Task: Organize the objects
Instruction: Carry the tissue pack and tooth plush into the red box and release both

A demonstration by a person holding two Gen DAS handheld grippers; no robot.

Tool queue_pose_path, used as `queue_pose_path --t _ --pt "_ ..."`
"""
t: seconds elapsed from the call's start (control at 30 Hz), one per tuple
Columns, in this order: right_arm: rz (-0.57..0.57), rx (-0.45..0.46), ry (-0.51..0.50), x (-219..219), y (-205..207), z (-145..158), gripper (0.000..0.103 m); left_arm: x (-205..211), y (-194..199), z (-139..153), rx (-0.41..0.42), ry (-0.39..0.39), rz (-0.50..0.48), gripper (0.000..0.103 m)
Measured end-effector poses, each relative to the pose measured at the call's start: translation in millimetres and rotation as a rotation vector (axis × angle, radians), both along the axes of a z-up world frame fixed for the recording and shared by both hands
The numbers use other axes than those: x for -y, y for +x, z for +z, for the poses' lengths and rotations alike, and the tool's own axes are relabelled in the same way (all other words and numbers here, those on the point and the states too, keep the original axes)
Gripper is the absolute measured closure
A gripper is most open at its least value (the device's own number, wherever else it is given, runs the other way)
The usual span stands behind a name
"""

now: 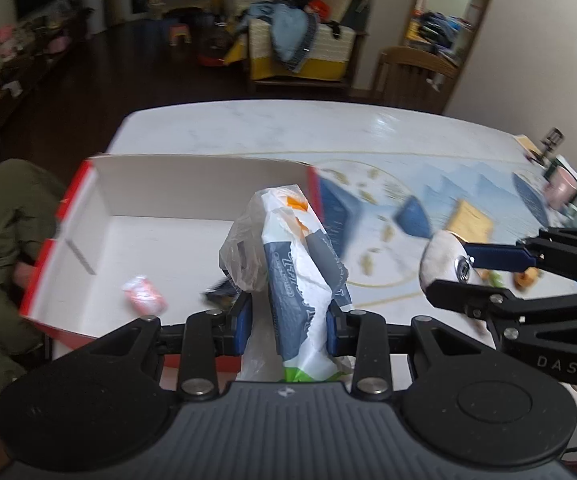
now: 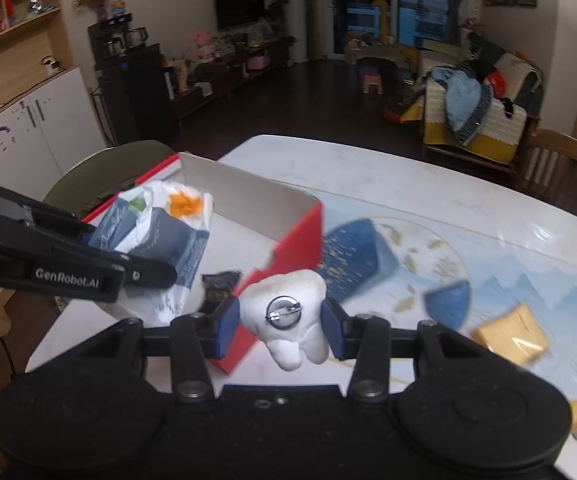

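Note:
My left gripper (image 1: 288, 330) is shut on a crumpled white, grey and orange plastic packet (image 1: 302, 264), held above the near edge of a red box with a white inside (image 1: 160, 184). A small pink wrapped item (image 1: 144, 294) and a dark packet (image 1: 222, 290) lie in the box. My right gripper (image 2: 280, 326) is shut on a white tooth-shaped plush with a metal pin (image 2: 288, 312), just right of the box's red wall (image 2: 300, 240). In the right wrist view the left gripper (image 2: 144, 276) and its packet (image 2: 164, 228) hang over the box. The right gripper (image 1: 448, 272) also shows in the left wrist view.
The box stands on a white marble table (image 1: 288, 128) with a blue patterned mat (image 1: 428, 200). A pink cup (image 1: 564, 192) stands at the far right. An olive chair (image 1: 4, 216) is left of the table and a wooden chair (image 2: 560, 168) behind it.

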State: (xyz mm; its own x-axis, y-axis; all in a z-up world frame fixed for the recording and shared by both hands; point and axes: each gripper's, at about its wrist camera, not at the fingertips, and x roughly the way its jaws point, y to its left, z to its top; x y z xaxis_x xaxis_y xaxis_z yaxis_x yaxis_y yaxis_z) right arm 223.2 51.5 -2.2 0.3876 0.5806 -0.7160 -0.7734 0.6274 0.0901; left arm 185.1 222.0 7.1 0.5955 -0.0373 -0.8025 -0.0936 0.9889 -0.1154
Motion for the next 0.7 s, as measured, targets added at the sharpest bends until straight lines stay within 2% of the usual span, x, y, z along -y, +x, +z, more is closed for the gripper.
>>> queue_pose_path --t 0.33,0.53,0.7 --pt "0.069 -0.076 -0.015 -65 9 -16 0.059 -68 10 -15 -0.024 0.075 0.052 0.069" --pt "0.102 -0.047 -0.066 -103 14 -29 0.058 -100 30 -31 -0.053 0.108 0.089 0.069" --pt "0.129 -0.041 -0.114 -133 19 -43 0.059 -110 55 -51 -0.1 0.134 0.072 0.069"
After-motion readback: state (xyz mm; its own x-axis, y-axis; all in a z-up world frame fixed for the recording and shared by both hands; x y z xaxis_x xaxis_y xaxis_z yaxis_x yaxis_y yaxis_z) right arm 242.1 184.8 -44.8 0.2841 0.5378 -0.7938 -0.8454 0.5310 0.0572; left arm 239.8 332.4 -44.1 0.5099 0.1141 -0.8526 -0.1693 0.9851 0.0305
